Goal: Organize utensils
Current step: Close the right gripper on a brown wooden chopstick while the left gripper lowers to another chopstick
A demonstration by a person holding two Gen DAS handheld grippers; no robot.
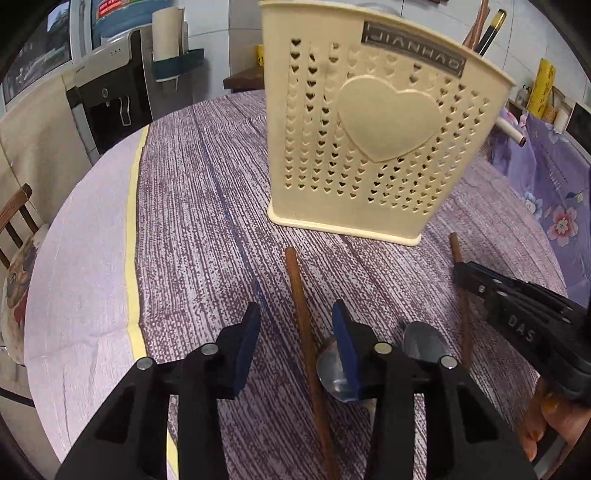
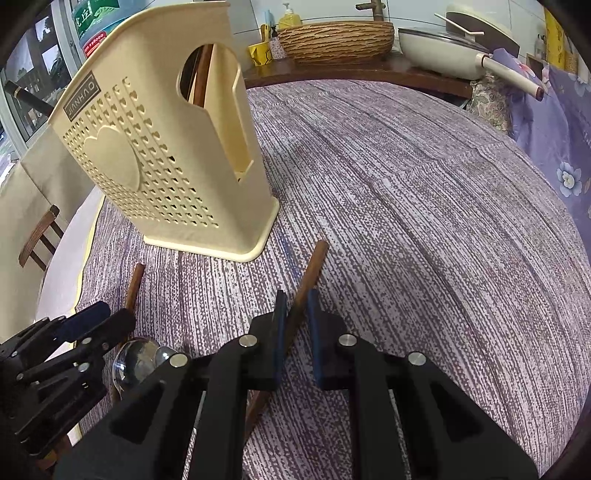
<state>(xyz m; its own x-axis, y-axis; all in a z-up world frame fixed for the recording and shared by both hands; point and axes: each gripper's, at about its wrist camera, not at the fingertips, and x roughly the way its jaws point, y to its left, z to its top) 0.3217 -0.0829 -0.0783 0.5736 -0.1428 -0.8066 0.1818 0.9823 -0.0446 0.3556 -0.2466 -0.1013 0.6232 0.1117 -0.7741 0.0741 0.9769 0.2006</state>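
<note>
A cream utensil holder (image 1: 373, 125) with heart-shaped holes stands upright on the table; it also shows in the right wrist view (image 2: 166, 155), with chopsticks inside. My left gripper (image 1: 295, 325) is open, low over the cloth. A brown chopstick (image 1: 306, 332) lies between its fingers, and two metal spoons (image 1: 421, 339) lie under its right finger. My right gripper (image 2: 296, 306) is shut on a second brown chopstick (image 2: 314, 266), which lies on the table. The right gripper also shows in the left wrist view (image 1: 461, 273), on that chopstick (image 1: 458, 251).
The round table wears a purple-and-white woven cloth (image 2: 406, 206). A wooden shelf (image 2: 351, 70) behind it holds a woven basket (image 2: 336, 35) and a white pan (image 2: 443, 48). A wooden chair (image 1: 14, 218) stands at the left. A floral purple cloth (image 1: 554, 192) hangs at the right.
</note>
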